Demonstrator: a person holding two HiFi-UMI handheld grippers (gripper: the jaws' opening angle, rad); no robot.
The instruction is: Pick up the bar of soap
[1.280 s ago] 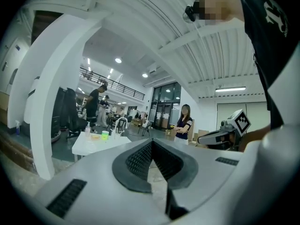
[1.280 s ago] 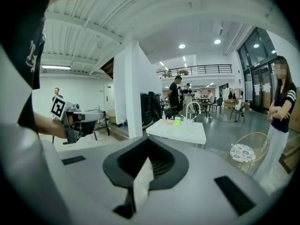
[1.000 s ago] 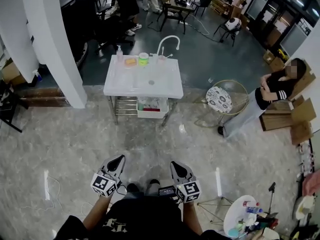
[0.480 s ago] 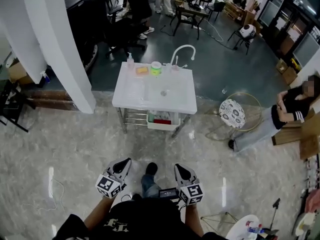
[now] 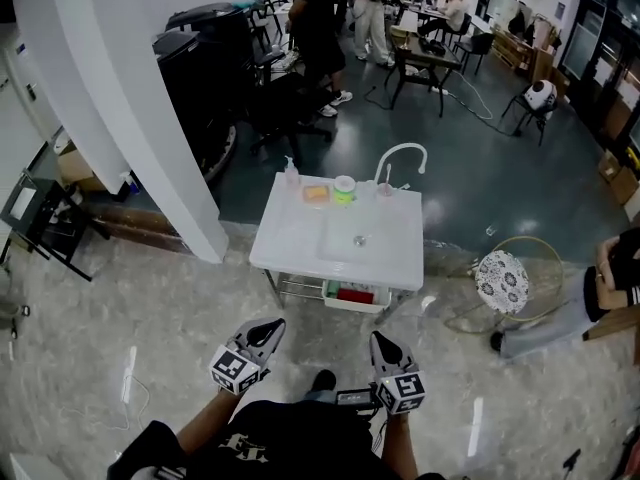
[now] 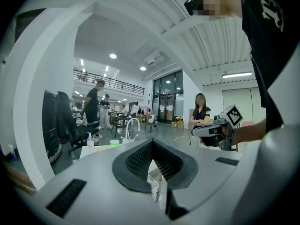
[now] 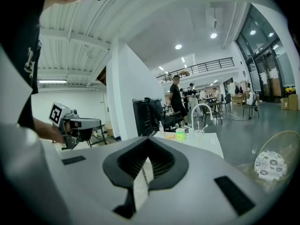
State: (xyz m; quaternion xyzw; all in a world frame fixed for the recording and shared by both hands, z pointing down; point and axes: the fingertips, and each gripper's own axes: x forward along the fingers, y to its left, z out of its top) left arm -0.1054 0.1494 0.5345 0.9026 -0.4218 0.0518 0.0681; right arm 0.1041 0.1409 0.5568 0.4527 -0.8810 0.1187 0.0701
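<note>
Closing in on the sink table, bar of soap not yet within reach.
Low in the frame, left gripper and right gripper carried side by side, both with jaws pressed together on nothing. Beyond them, sink table now larger and lower in the frame than a second ago, drawn toward the middle. Farther back, along its rear edge, orange bar of soap lying just left of the green cup, untouched. Approach likely only part done; jaws needing to part before any grab.
</note>
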